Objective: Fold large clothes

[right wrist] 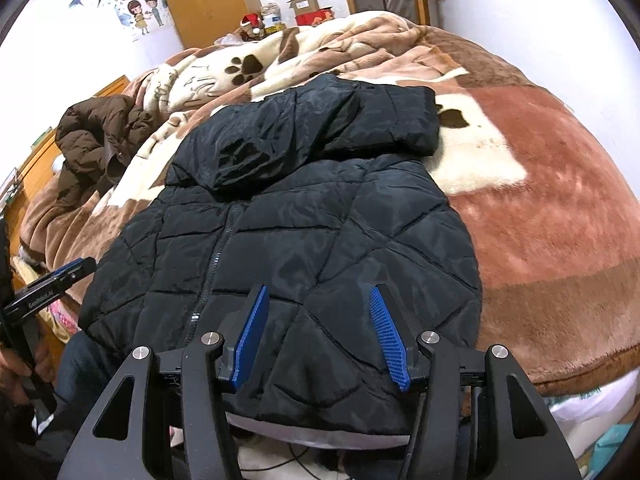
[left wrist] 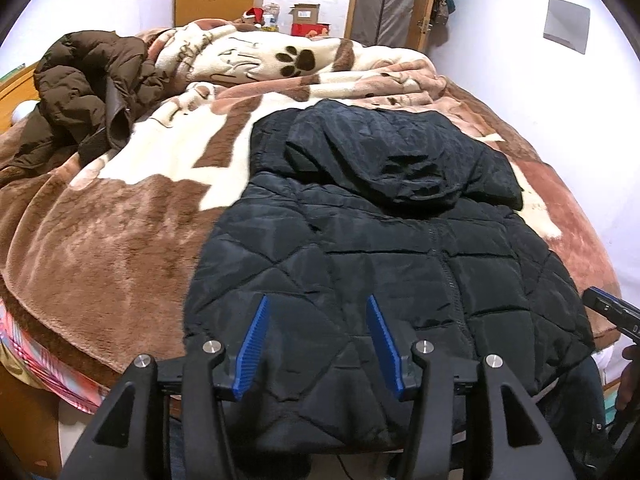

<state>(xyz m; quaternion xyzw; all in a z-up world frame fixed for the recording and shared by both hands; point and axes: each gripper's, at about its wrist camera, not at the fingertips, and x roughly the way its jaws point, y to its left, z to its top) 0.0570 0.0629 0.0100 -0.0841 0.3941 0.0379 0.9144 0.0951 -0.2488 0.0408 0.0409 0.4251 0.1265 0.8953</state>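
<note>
A black quilted jacket (left wrist: 400, 248) (right wrist: 288, 232) lies front up on the bed. Its zip runs down the middle and its hood (left wrist: 404, 152) (right wrist: 280, 136) is laid flat over the chest. My left gripper (left wrist: 317, 300) hovers over the jacket's near hem, left of the zip, open, with nothing pressed between its blue pads (left wrist: 256, 344). My right gripper (right wrist: 318, 290) is open over the hem right of the zip. Each gripper also shows at the other view's edge: the right gripper (left wrist: 612, 312) and the left gripper (right wrist: 52, 284).
A brown and cream paw-print blanket (left wrist: 120, 232) (right wrist: 540, 200) covers the bed. A crumpled brown puffer coat (left wrist: 88, 88) (right wrist: 100, 140) lies at the far left. Boxes (left wrist: 308, 20) and a wooden wardrobe (right wrist: 208, 0) stand behind the bed. A hand (right wrist: 16, 372) holds the left gripper.
</note>
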